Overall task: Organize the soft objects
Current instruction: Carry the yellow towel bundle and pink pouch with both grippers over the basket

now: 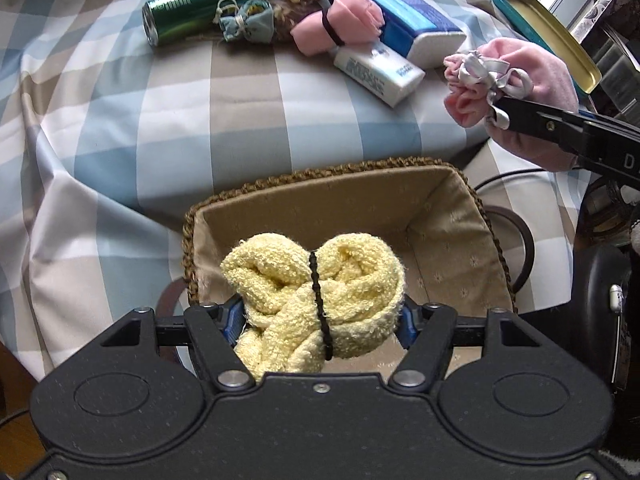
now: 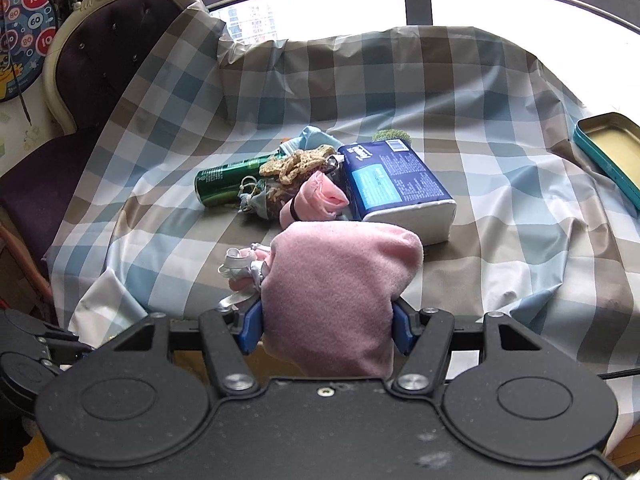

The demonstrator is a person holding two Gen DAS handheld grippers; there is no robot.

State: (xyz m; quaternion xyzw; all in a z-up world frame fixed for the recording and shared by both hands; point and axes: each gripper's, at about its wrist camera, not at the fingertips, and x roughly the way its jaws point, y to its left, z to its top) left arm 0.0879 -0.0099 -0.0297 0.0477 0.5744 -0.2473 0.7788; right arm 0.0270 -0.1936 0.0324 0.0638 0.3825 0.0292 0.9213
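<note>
While little of the print in view can be read, the dartboard (image 2: 25, 42) on the wall shows ring numbers such as 10, 60 and 80, and the blue-and-white wrapped tissue pack (image 2: 396, 188) bears white script too small to make out; the lettering on the green metal can (image 2: 226, 184) lying on its side is also illegible. The left gripper (image 1: 320, 316) has its jaws partly closed on a pale yellow terry cloth bundle (image 1: 316, 288) bound with a black band, which sits between the blue pads above the fabric-lined woven basket (image 1: 452, 216). The right gripper (image 2: 326, 326) has its jaws pressed against both sides of a pink fleece drawstring pouch (image 2: 336, 280) with a grey ribbon, held above the blue, brown and white checked cloth (image 2: 480, 140) covering the tabletop.
</note>
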